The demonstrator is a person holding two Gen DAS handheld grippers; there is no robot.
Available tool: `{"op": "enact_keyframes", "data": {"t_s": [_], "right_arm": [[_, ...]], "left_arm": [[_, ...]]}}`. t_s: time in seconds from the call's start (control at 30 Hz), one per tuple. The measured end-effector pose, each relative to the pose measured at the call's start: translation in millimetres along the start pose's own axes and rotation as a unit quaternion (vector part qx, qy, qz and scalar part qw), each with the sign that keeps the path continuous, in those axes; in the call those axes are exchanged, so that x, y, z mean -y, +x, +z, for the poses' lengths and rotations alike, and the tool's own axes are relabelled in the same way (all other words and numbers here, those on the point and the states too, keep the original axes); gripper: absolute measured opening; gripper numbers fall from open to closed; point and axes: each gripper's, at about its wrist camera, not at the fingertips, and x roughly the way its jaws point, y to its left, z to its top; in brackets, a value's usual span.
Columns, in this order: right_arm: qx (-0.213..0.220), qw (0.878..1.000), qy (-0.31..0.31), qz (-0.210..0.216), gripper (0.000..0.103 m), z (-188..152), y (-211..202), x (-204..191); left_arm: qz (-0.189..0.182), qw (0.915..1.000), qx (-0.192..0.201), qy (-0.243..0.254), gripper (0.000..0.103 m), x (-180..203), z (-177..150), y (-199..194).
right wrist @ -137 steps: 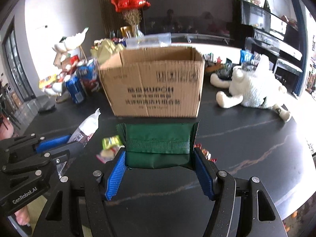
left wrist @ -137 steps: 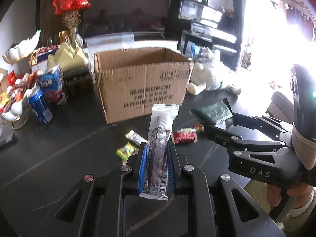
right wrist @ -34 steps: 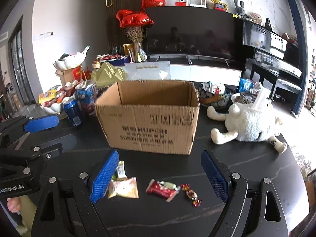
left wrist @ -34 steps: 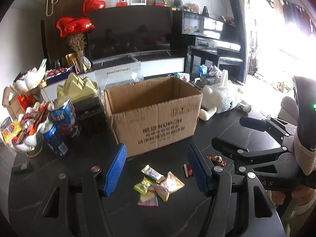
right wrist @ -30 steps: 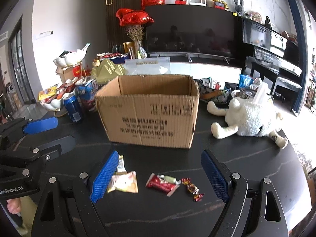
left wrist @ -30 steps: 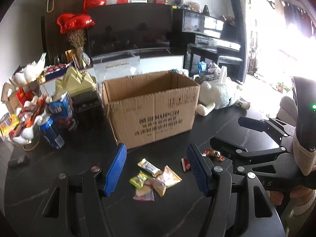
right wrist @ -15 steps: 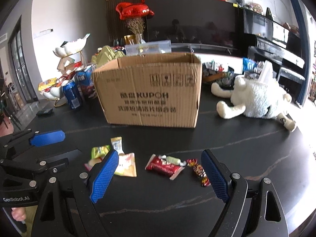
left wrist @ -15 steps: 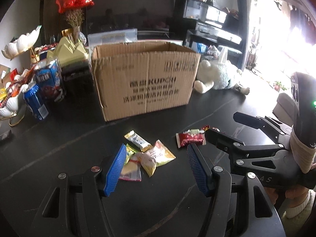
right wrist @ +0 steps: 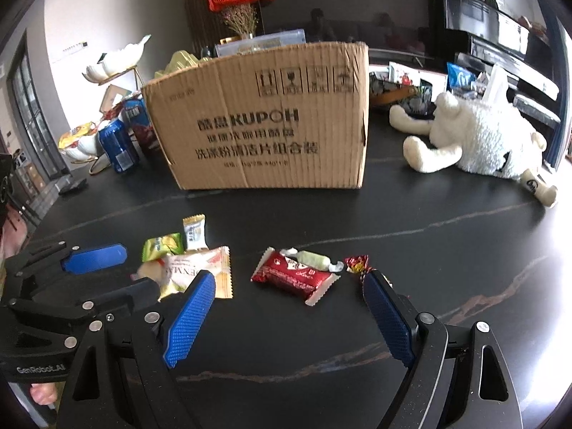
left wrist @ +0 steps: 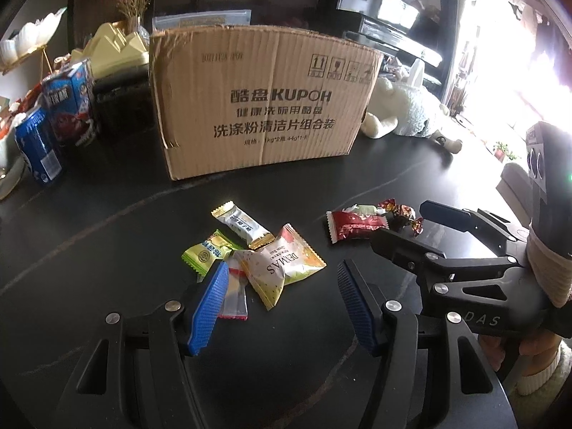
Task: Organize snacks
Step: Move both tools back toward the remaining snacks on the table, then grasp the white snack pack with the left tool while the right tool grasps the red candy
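Observation:
Loose snacks lie on the black table in front of a brown cardboard box (left wrist: pixel 261 107). My left gripper (left wrist: pixel 281 266) stands open just above a cream DEMAS packet (left wrist: pixel 282 268), with a green candy (left wrist: pixel 205 254) and a white-and-gold sachet (left wrist: pixel 243 225) beside it. My right gripper (right wrist: pixel 289 279) is open low over a red packet (right wrist: pixel 293 275). A pale green candy (right wrist: pixel 312 259) lies against that packet, and a red foil candy (right wrist: pixel 357 262) sits by the right finger. Nothing is held by either gripper.
A blue can (left wrist: pixel 35 146) and a blue snack carton (left wrist: pixel 69 102) stand left of the box. A white plush toy (right wrist: pixel 475 143) lies at the right. The table edge runs close behind both grippers. A hand holds each handle.
Both grippers have sunk toward the table, and the snacks now lie close under their fingers. The white bar and green pouch they held several seconds ago are gone from the jaws.

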Motion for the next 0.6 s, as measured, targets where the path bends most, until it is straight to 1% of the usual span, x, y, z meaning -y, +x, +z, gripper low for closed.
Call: {"op": "enact_keyframes", "data": {"t_s": [0.17, 0.23, 0.33, 0.6], "right_arm": [[-0.01, 1.0, 0.003, 0.0, 0.085, -1.8, 10.0, 1.7], [-0.013, 1.0, 0.005, -0.001, 0.083, -1.5, 14.0, 2.7], [-0.017, 1.0, 0.005, -0.003, 0.083, -1.7, 17.9, 3.7], [-0.022, 1.0, 0.008, 0.002, 0.083, 1.1, 28.6, 8.1]], "left_arm": [[-0.011, 0.9998, -0.008, -0.013, 0.058, -4.8, 0.5, 10.1], [-0.013, 0.9997, -0.01, -0.018, 0.058, -6.0, 0.3, 15.0], [-0.018, 0.9994, -0.016, -0.023, 0.055, -7.8, -0.8, 20.6], [-0.024, 0.9986, -0.027, -0.038, 0.053, -10.6, -1.8, 34.2]]}}
